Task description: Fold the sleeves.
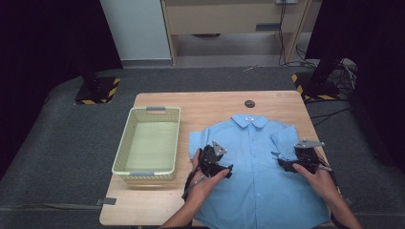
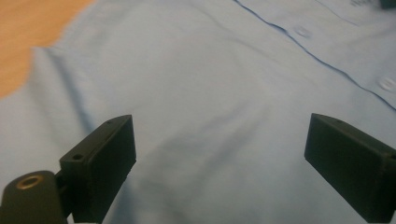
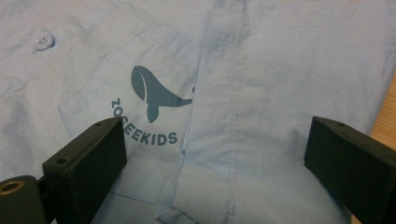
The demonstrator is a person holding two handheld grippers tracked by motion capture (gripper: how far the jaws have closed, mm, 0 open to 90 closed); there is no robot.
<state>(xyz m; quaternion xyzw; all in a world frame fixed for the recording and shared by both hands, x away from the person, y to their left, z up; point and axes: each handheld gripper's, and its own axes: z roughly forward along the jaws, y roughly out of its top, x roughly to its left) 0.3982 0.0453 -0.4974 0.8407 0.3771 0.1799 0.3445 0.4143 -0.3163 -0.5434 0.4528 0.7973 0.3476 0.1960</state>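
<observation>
A light blue short-sleeved shirt (image 1: 253, 162) lies flat on the wooden table (image 1: 210, 102), collar away from me, buttons up. My left gripper (image 1: 228, 170) hovers over the shirt's left side, jaws wide apart over plain blue cloth (image 2: 219, 121); its midpoint is (image 2: 219, 158). My right gripper (image 1: 282, 163) hangs over the shirt's right side, also open (image 3: 215, 163), above the chest pocket (image 3: 135, 107) with a whale print and the folded-in sleeve edge (image 3: 219, 121). Nothing sits between either pair of jaws.
A pale green plastic basket (image 1: 125, 148) with nothing inside stands on the table's left part, beside the shirt. A small dark round disc (image 1: 249, 103) sits near the table's far edge. Bare wood (image 2: 28, 32) lies left of the shirt.
</observation>
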